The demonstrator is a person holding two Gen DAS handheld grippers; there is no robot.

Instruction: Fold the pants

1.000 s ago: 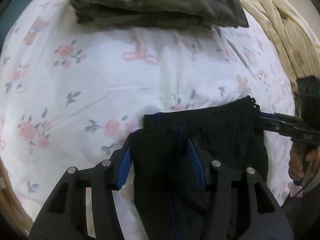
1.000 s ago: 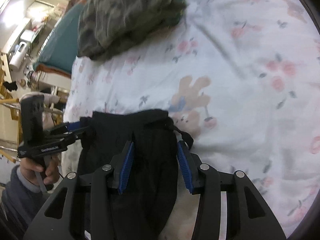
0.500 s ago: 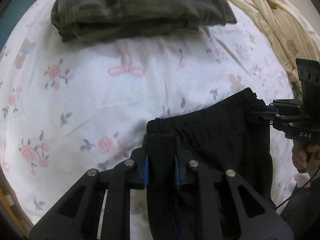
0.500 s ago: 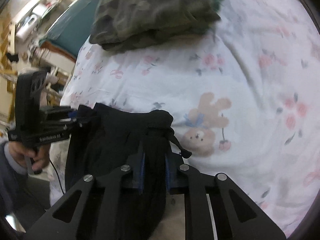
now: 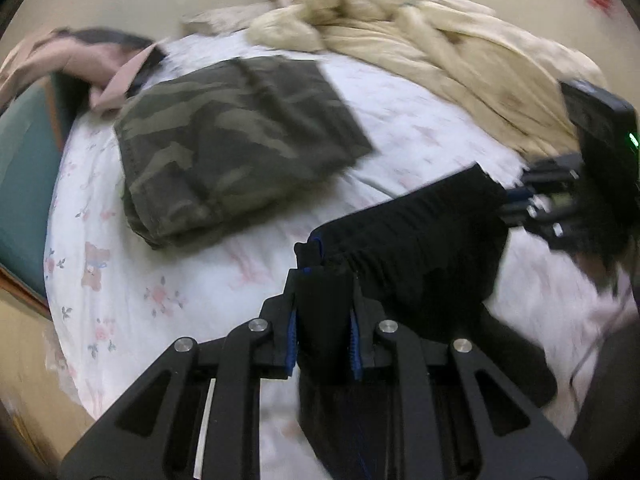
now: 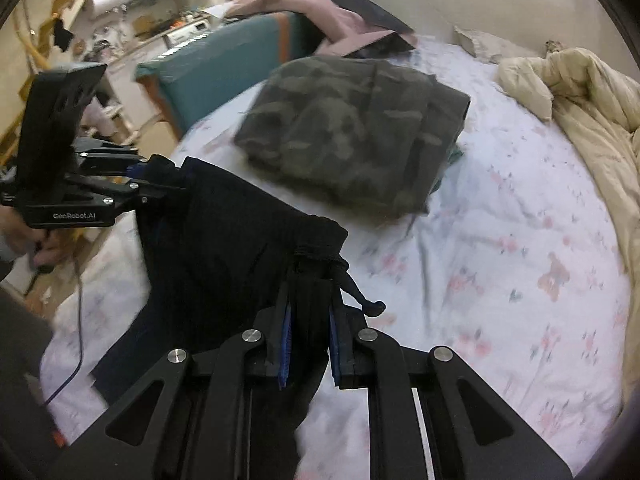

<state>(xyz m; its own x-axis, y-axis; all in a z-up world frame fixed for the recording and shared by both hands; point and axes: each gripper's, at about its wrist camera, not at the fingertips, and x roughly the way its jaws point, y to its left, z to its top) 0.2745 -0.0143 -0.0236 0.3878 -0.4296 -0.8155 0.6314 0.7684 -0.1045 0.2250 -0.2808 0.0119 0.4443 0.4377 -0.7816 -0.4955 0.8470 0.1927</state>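
Observation:
Black pants (image 5: pixel 416 240) (image 6: pixel 224 240) hang stretched by the waistband between my two grippers, lifted off the flowered bed sheet (image 5: pixel 400 128) (image 6: pixel 520 220). My left gripper (image 5: pixel 324 304) is shut on one end of the waistband; in the right wrist view it (image 6: pixel 140 178) pinches the far left corner. My right gripper (image 6: pixel 310 308) is shut on the other end, next to the dangling drawstring (image 6: pixel 360 292); in the left wrist view it (image 5: pixel 516 200) grips the far right corner. The pant legs droop below, partly hidden by the jaws.
Folded camouflage pants (image 5: pixel 236 140) (image 6: pixel 352 132) lie on the sheet behind. A crumpled beige duvet (image 5: pixel 440 48) (image 6: pixel 580 100) fills the right side. Pink and dark clothing (image 6: pixel 328 8) drapes over a teal chair (image 6: pixel 224 60) at the left. A hand (image 6: pixel 24 236) holds the left gripper's handle.
Both grippers closed on the waistband ends, then rose together and tilted, lifting the black pants off the sheet; more of the bed and room now shows.

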